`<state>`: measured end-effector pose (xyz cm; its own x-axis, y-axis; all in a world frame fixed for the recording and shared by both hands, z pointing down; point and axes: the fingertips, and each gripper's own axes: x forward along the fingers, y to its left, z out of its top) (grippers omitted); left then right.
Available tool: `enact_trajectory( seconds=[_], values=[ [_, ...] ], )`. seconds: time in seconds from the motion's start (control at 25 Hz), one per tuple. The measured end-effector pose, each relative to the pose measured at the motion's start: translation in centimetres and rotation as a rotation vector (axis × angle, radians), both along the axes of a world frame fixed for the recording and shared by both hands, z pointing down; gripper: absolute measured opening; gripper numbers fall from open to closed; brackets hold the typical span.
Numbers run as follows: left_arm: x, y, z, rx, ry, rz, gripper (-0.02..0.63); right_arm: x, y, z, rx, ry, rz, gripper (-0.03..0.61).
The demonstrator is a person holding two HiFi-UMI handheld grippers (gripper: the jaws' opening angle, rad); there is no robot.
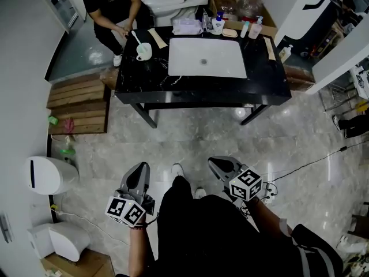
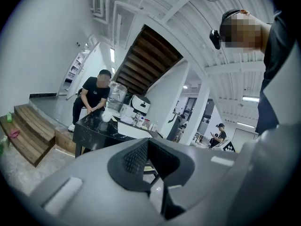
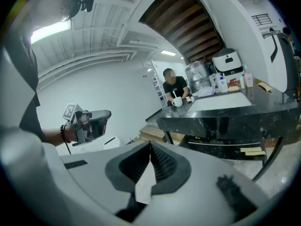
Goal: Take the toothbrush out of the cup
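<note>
While the left gripper (image 1: 139, 170) and right gripper (image 1: 217, 163) hang closed and empty well short of the sink (image 1: 190, 62), the toothbrush (image 1: 136, 37) stands in the cup (image 1: 145, 52) left of it, near a person's hands (image 1: 123, 32).

Black counter (image 1: 202, 91) stands on the grey floor (image 1: 190, 137), white basin (image 1: 207, 57) in its middle. Left of it, a cup (image 1: 144, 52) holding a toothbrush (image 1: 136, 37); tissues (image 1: 187, 26), bottles (image 1: 217, 23) and soap (image 1: 230, 32) line the back.

Left gripper (image 1: 138, 176), right gripper (image 1: 223, 167) held close to body, jaws together, empty.
</note>
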<state>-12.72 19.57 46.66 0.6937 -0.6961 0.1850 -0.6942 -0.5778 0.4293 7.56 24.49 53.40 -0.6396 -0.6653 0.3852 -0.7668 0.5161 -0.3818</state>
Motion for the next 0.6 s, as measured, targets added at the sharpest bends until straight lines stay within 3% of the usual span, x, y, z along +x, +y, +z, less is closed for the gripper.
enact_trajectory(
  seconds=[0.6],
  values=[
    [-5.1,-11.5,0.4,-0.014,0.038,0.026,0.009,-4.9,-10.0,-0.9,-0.022,0.003,0.043,0.014]
  ],
)
